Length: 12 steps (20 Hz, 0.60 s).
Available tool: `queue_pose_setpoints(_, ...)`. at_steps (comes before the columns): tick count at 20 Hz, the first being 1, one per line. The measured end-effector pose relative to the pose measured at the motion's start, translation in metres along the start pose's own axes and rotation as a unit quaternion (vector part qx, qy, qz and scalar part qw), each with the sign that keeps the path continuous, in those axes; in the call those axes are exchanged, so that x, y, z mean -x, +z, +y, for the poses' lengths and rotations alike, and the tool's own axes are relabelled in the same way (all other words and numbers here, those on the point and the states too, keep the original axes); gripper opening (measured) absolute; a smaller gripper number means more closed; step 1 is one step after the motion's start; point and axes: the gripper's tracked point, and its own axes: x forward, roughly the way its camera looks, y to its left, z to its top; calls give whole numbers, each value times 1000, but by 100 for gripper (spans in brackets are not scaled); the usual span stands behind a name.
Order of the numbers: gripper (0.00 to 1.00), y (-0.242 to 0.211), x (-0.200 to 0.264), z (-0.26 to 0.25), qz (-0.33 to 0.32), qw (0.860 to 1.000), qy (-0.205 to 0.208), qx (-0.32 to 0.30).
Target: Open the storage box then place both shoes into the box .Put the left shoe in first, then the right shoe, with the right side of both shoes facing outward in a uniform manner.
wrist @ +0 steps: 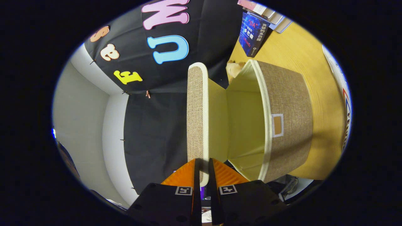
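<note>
The view is rolled on its side. The storage box is of brown woven fabric with a cream rim and a small label patch, and it stands on the wooden table. Its lid is swung up and away from the opening, showing a pale, bare inside. My gripper is shut on the lid's free edge, with the cream rim pinched between both fingers. A grey thing peeks out past the box's near corner; I cannot tell whether it is a shoe.
Beyond the box, a small plush toy sits by its far corner. A dark blue book leans among several other books at the table's back. A white printed sheet lies on the table's far side.
</note>
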Motion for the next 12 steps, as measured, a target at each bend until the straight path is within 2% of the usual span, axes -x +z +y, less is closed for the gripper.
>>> queue_pose_setpoints(2, 13, 3, -7, 6, -14, 1000, -8, 17)
queue_pose_setpoints(5, 7, 5, -18, 32, -28, 999, 13, 26)
queue_pose_setpoints(12, 6, 4, -71, 78, -36, 997, 16, 67)
